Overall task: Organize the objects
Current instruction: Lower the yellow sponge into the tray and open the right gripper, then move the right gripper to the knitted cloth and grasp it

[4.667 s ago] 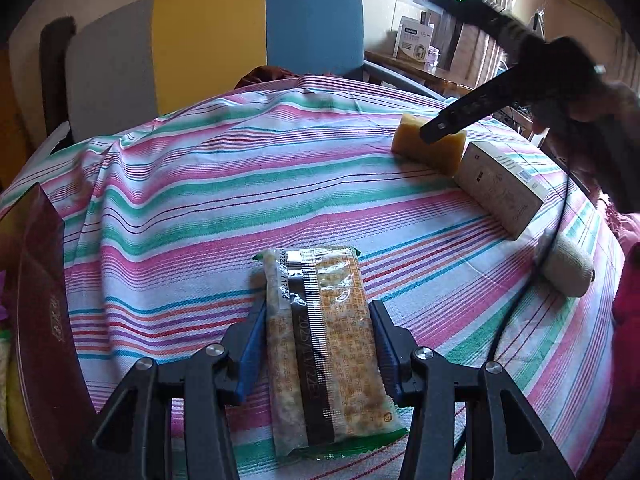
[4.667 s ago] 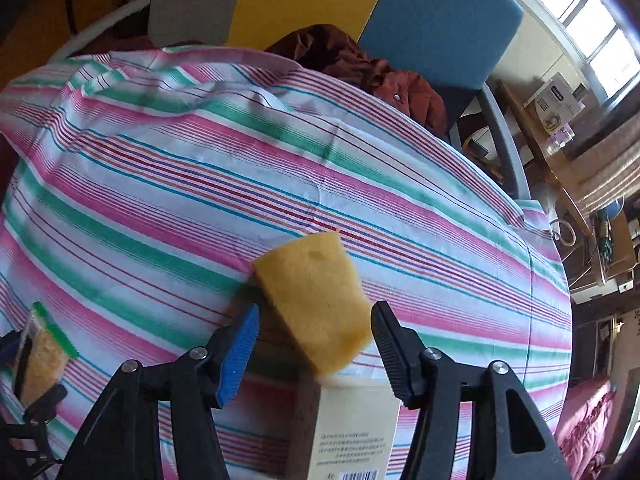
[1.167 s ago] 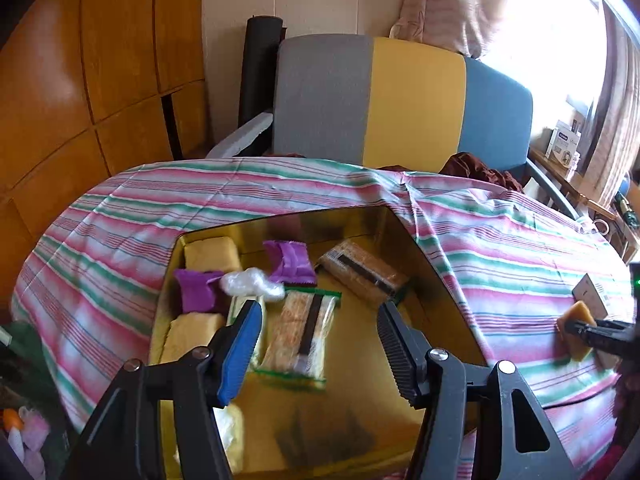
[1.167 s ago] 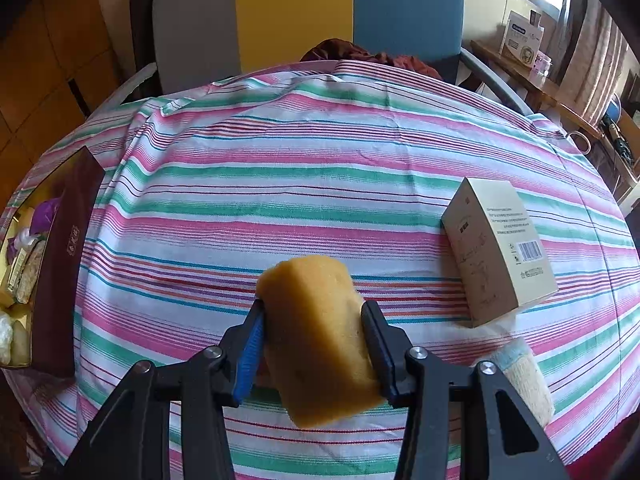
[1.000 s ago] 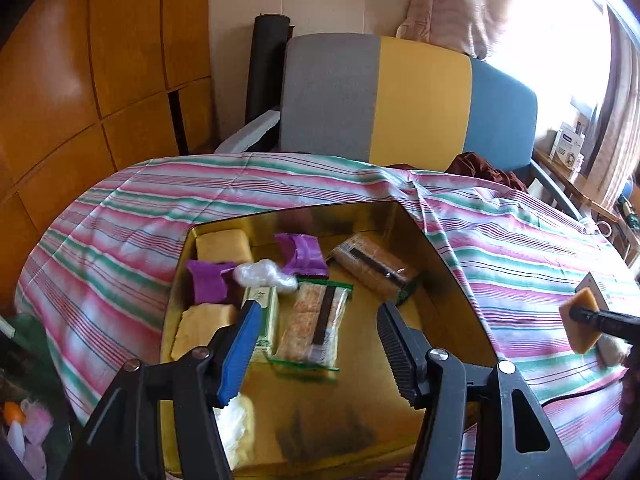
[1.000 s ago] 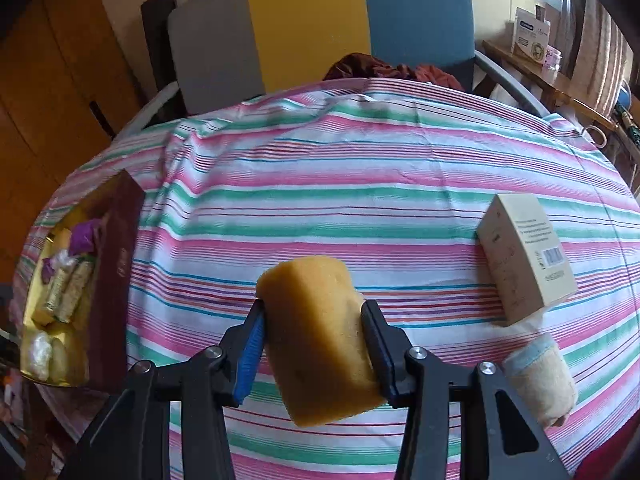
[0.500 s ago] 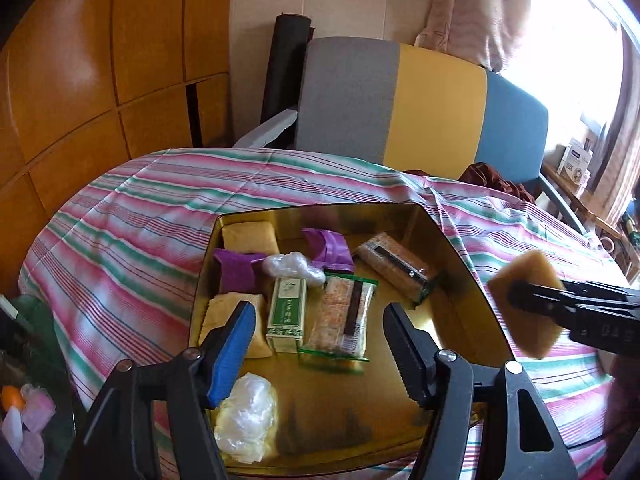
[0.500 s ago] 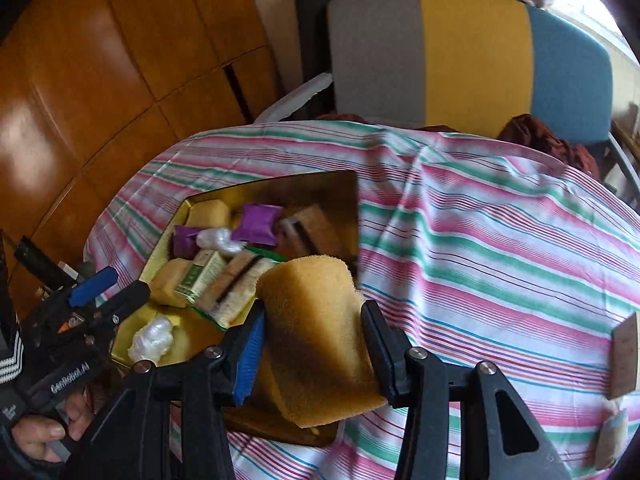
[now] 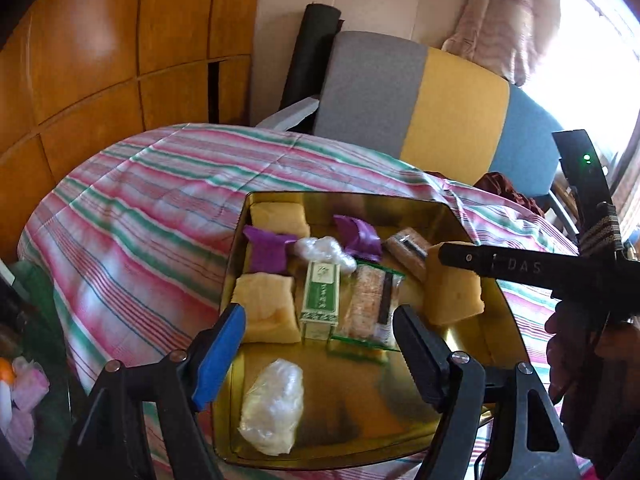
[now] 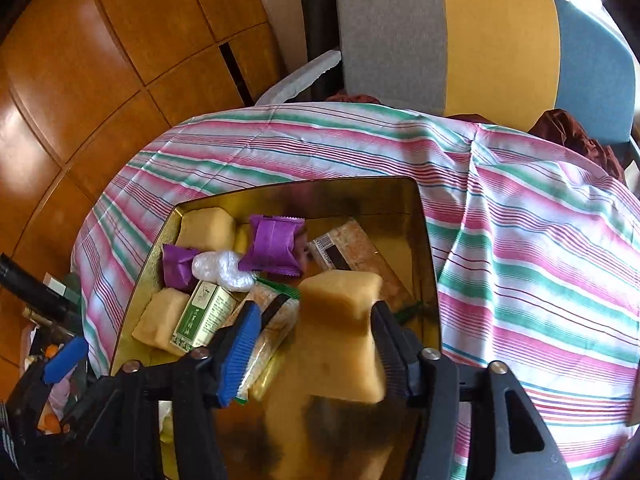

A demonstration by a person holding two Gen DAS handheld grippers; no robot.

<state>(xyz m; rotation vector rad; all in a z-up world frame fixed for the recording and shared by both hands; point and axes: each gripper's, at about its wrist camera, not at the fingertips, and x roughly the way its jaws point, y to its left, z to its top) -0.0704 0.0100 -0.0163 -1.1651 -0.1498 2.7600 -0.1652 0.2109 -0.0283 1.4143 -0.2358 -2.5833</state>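
1. Over the gold tin (image 10: 424, 240) on the striped tablecloth (image 10: 540, 240), I see my right gripper (image 10: 316, 344) with the yellow sponge (image 10: 340, 320) between its jaws.
2. Its jaws have just been opening; the blue pad stands apart from the sponge, the black pad seems to touch it, so it is released.
3. My left gripper (image 9: 318, 340) hangs above the same tin (image 9: 496, 320), spread wide with nothing between; its jaws have just been opening too.
4. Inside the tin lie purple packets (image 9: 268, 250), a green box (image 9: 322, 294), cracker packs (image 9: 370, 306) and other sponges (image 9: 268, 312).
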